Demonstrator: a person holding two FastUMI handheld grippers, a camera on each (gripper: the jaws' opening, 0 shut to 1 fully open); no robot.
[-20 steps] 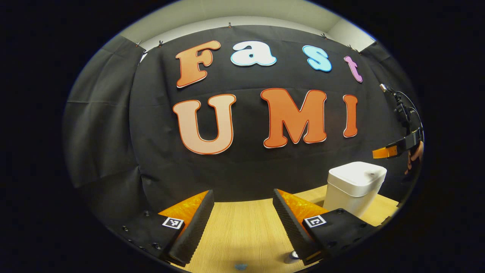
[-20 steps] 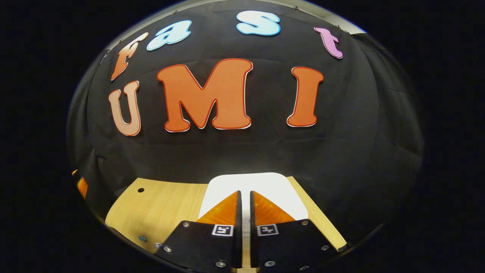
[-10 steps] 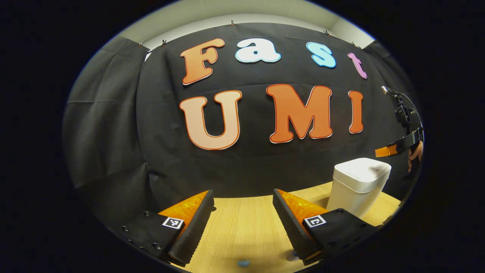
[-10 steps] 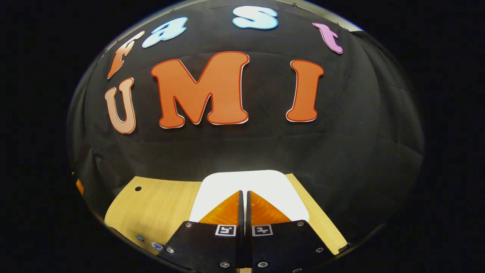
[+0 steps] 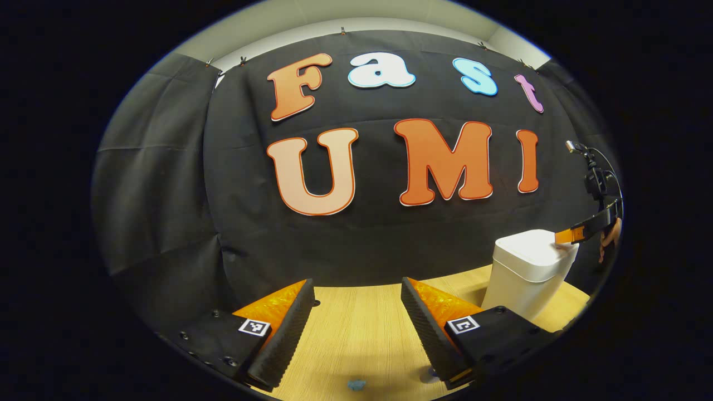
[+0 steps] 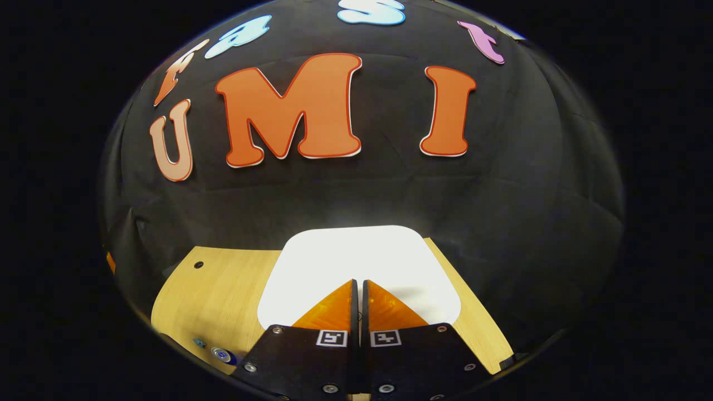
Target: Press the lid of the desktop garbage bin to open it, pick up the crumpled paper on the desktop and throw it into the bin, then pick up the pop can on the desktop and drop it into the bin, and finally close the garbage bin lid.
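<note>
Here, lid and right hand-held gripper: the right hand-held gripper (image 6: 359, 284) has its fingers pressed together on nothing, and its tips sit directly over the near part of the white lid (image 6: 356, 256) of the desktop garbage bin (image 5: 526, 275).
Direction: the lid lies straight ahead of and just below those tips, so any press goes downward along the fingers' own line.
Contact: in the left gripper view the right tool's tip (image 5: 567, 236) meets the lid's far right edge; whether it is actually pressing or only touching, I cannot quite tell at this size.
Lid state: flat and shut on the bin body.
Stage: a shut lid under a clenched tool fits either the press that opens it or the closing that ends the job; the bin's inside is hidden.
Left hand-held gripper (image 5: 356, 295): released, jaws wide apart, empty, low over the desk (image 5: 362, 334) and well left of the bin.
Nearer hand: the right, by far; the bin stands off to the left tool's right.
Pop can (image 6: 223, 354): probably the round metal top at the desk's near edge, well left of the bin.
Small blue scrap (image 5: 355, 384): on the desk near the left tool; too small to name.
</note>
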